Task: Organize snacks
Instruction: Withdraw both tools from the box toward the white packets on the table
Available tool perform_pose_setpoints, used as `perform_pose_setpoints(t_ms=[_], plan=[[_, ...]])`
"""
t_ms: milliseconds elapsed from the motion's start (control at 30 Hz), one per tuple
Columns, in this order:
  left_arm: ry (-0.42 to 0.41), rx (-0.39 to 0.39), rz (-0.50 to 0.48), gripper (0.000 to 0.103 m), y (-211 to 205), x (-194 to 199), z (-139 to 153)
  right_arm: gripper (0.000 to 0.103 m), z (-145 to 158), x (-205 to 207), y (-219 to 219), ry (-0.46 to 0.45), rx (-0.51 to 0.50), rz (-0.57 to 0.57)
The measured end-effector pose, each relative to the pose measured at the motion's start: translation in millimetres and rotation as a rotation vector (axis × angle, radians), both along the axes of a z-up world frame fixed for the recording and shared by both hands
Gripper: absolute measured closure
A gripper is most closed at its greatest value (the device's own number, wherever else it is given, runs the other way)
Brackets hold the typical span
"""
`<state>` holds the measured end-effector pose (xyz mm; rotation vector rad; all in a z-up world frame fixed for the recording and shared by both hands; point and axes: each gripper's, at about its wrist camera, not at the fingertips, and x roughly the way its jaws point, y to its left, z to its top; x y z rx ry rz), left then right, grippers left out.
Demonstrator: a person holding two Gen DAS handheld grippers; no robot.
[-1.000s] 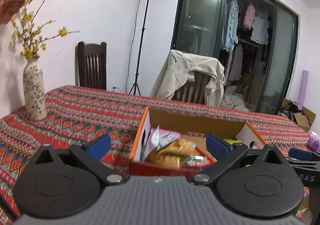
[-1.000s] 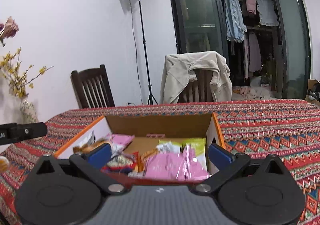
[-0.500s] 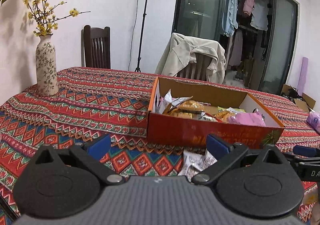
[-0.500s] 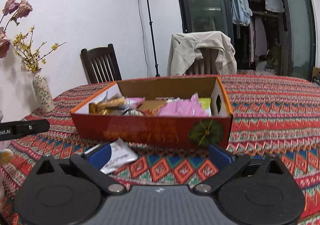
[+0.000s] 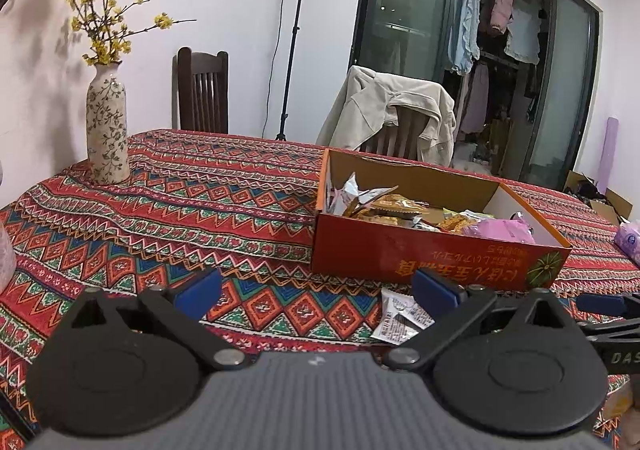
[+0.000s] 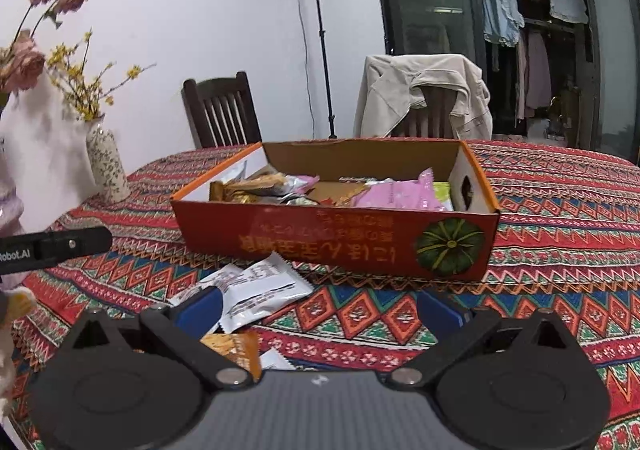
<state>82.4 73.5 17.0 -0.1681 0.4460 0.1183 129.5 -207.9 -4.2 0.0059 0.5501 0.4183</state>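
White snack packet (image 6: 256, 292) flat on worktop, just ahead-left of right gripper (image 6: 320, 310); nearer than left gripper (image 5: 316, 288). Both wide, empty.

One snack box (image 6: 336, 238), two white packets (image 6: 256, 290) lying loose, one orange packet (image 6: 236, 350), one vase (image 5: 107, 129), two chairs (image 5: 202, 89).

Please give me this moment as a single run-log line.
left gripper: open, empty | right gripper: open, empty | box: holds snacks | white packets: on table before box | orange packet: near right gripper
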Motion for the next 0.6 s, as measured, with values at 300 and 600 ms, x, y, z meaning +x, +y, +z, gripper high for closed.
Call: perform_pose_setpoints(t_ms=[300,600], plan=[[0.014,-0.025,0.037,0.0,22,-3,-7,0.0,-5,30,41,0.099,-0.058,-0.005],[0.022,-0.054,0.063,0.0,38,-6,-12,0.0,-13,78,79,0.159,-0.121,-0.092]])
